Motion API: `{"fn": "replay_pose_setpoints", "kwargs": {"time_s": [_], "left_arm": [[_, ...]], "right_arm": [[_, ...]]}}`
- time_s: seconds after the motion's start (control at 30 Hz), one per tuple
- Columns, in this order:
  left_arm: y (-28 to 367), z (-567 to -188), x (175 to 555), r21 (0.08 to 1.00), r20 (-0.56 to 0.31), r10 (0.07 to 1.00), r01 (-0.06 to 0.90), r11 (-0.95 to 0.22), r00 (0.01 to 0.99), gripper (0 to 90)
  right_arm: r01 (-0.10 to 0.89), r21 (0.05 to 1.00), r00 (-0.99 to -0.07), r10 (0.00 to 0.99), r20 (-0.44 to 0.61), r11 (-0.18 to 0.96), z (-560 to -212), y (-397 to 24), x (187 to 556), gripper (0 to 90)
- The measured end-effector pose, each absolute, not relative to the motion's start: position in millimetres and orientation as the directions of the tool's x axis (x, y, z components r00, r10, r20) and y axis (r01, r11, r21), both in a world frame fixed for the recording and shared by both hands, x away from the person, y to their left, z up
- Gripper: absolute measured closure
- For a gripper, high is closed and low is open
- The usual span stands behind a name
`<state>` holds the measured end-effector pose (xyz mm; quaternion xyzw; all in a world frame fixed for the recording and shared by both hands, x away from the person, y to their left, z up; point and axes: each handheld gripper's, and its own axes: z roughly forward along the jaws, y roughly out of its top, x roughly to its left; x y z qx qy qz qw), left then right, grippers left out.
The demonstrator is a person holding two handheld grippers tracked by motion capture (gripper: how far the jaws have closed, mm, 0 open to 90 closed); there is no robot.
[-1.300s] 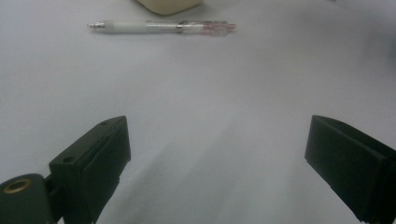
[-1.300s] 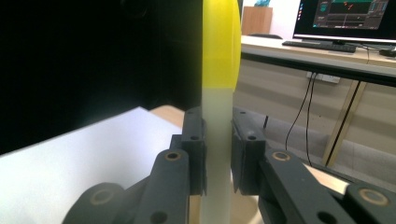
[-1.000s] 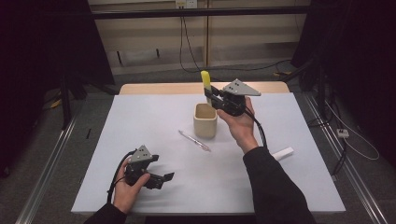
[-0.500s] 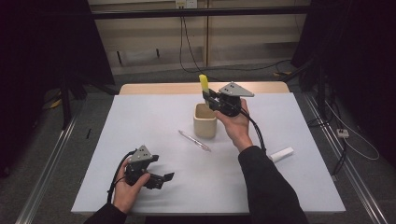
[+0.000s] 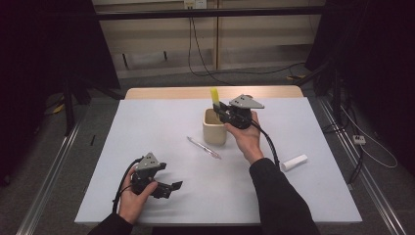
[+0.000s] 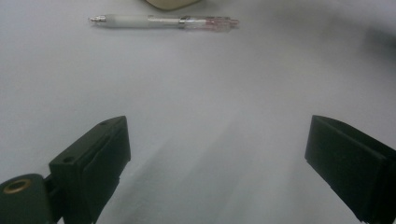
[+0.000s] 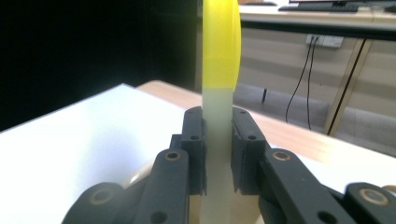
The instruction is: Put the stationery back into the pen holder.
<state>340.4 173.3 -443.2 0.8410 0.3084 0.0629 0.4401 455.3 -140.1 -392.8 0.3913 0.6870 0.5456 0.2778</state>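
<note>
Right gripper view shows the right gripper point(image 7: 218, 154) with its two black jaws pinching a yellow-capped marker point(image 7: 218, 88), which stands upright between them and rises well above their tips; in the high view this gripper point(image 5: 223, 110) holds the marker point(image 5: 214, 94) over the beige cup point(image 5: 214, 133). Left gripper view shows the left gripper point(image 6: 219, 154) with its jaws spread wide over the white table point(image 6: 210, 93), nothing between them, and a pen point(image 6: 164, 21) lies crosswise well ahead of their tips.
</note>
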Motion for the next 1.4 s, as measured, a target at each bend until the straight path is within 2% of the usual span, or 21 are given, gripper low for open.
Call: {"fn": "replay_pose_setpoints", "kwargs": {"time_s": [0.23,0.3,0.37,0.5,0.73,0.83,1.17,1.4], "left_arm": [[174,-443,340,0.778,-0.165,0.578,0.466,-0.422,0.800,6.8],[174,-443,341,0.778,-0.165,0.578,0.466,-0.422,0.799,6.8],[174,-443,341,0.778,-0.164,0.580,0.466,-0.422,0.798,6.8],[173,-444,340,0.778,-0.165,0.582,0.468,-0.420,0.796,6.8],[173,-444,341,0.775,-0.164,0.586,0.472,-0.421,0.793,6.7],[173,-444,341,0.773,-0.164,0.587,0.473,-0.423,0.793,6.7],[171,-445,340,0.770,-0.152,0.581,0.465,-0.438,0.799,7.0],[172,-445,341,0.767,-0.164,0.584,0.475,-0.431,0.795,7.0]], "right_arm": [[0.252,0.962,-0.534,0.844,0.051,0.101,-402,-138,452,77.5],[0.255,0.962,-0.525,0.849,0.050,0.101,-403,-139,451,74.8],[0.251,0.962,-0.526,0.849,0.046,0.103,-401,-141,450,68.7],[0.245,0.966,-0.512,0.857,0.060,0.079,-395,-143,447,46.5],[0.263,0.962,-0.513,0.855,0.073,0.075,-388,-149,440,23.6],[0.276,0.958,-0.516,0.853,0.075,0.083,-389,-152,435,17.2],[0.307,0.947,-0.526,0.846,0.086,0.094,-393,-164,408,10.0],[0.331,0.935,-0.533,0.843,0.075,0.127,-406,-170,396,9.9]]}}
